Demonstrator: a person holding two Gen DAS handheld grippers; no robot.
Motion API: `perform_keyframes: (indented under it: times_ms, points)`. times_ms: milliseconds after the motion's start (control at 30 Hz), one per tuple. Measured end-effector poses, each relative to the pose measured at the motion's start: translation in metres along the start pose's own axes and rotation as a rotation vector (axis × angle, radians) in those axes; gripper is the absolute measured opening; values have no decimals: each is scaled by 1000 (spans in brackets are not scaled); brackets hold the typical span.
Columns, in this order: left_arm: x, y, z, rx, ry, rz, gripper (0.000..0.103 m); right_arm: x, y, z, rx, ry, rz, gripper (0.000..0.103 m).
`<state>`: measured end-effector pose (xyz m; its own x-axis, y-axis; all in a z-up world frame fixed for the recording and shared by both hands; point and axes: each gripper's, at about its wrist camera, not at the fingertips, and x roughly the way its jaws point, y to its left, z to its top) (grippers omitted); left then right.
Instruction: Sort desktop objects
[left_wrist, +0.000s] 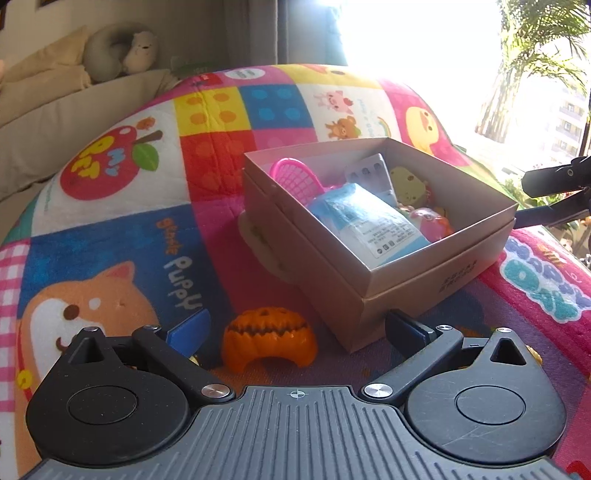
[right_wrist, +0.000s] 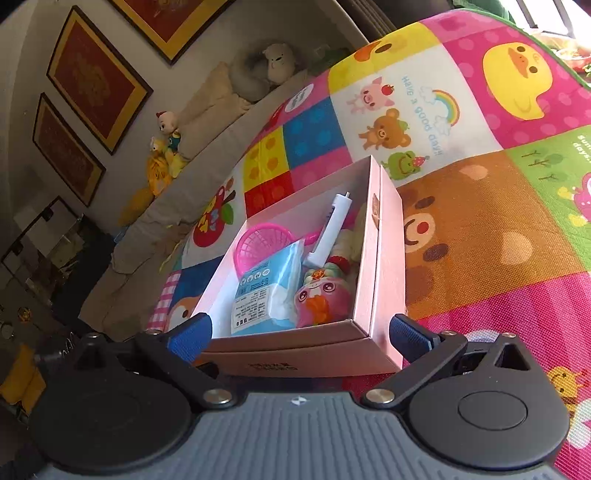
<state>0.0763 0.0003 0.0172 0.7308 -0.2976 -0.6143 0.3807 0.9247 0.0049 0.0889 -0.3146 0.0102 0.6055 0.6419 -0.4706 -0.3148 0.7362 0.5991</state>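
A bright patchwork play mat (left_wrist: 207, 122) covers the surface, printed with cartoon squares: an apple, a puppy, building bricks, a duck, a bear, a rainbow with small animals. An open cardboard box (left_wrist: 402, 295) sits directly on the mat, near its middle. Just beside the box, at its near corner, an orange pumpkin toy (left_wrist: 269, 341) lies on the mat, its toothed mouth showing. A pale flat thing (left_wrist: 258, 236) pokes out from under the box's left side; what it is cannot be told.
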Motion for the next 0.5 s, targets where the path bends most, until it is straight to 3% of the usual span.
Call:
perform_keyframes:
  times_ms: [167,400,500]
  points:
    - [-6,-13,-6,58,4,-60,103,-9,-18,-7,36,-30,-88,103]
    - [-41,-27,-16,91,18,-157,103,-8,-31,-22,58,-11,-128,103]
    - [-43,-30,-17,102,7,-88,103,-7,-26,-27,16,-17,-149,103]
